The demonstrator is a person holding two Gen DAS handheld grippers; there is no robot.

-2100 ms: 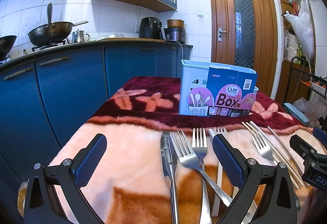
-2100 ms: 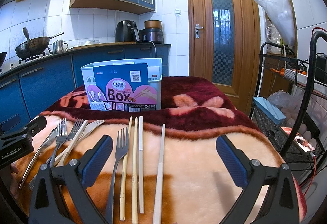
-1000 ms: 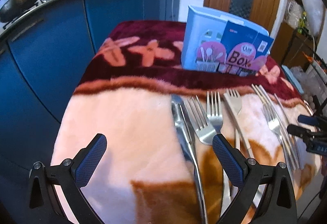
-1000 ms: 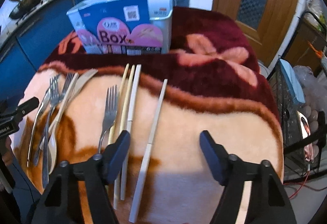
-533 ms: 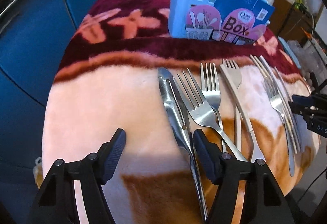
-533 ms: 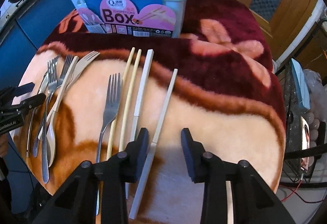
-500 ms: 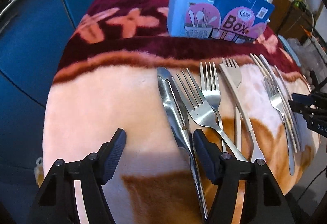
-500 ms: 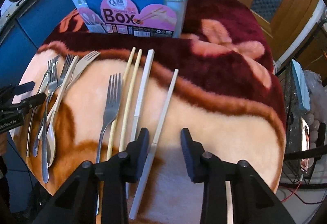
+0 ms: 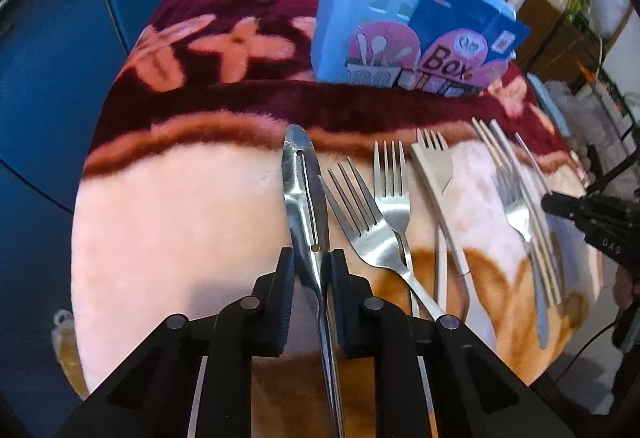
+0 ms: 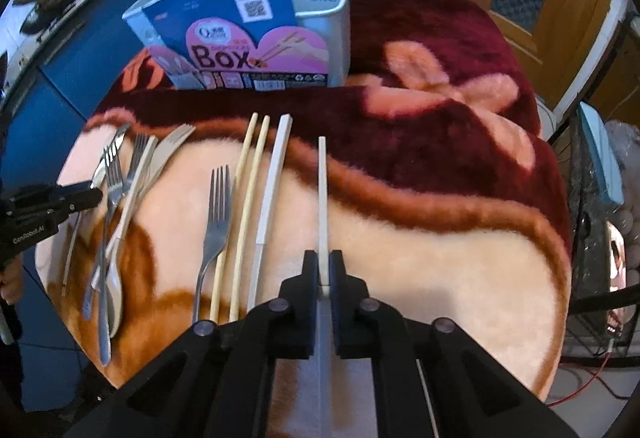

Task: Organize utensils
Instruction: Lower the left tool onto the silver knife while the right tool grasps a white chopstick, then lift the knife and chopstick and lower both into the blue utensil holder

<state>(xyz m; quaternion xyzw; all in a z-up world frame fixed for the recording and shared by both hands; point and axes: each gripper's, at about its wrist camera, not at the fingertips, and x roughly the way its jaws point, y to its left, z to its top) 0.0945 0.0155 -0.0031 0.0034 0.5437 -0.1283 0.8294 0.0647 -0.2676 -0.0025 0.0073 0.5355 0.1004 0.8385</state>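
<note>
The left hand-held gripper (image 9: 312, 262) clamps the steel knife (image 9: 304, 194); the right hand-held gripper (image 10: 323, 270) clamps a white chopstick (image 10: 322, 198).

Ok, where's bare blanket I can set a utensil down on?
Free: the cream patch left of the knife held by the left gripper, and right of the white chopstick held by the right gripper. Crowded: between them, forks and chopsticks lie packed.

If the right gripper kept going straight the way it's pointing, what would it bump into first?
The right gripper, shut on the white chopstick, points along the blanket toward its dark red band. Nothing stands directly ahead; the blue utensil box sits left of that line. Probably it meets only blanket, though depth is unclear.
</note>
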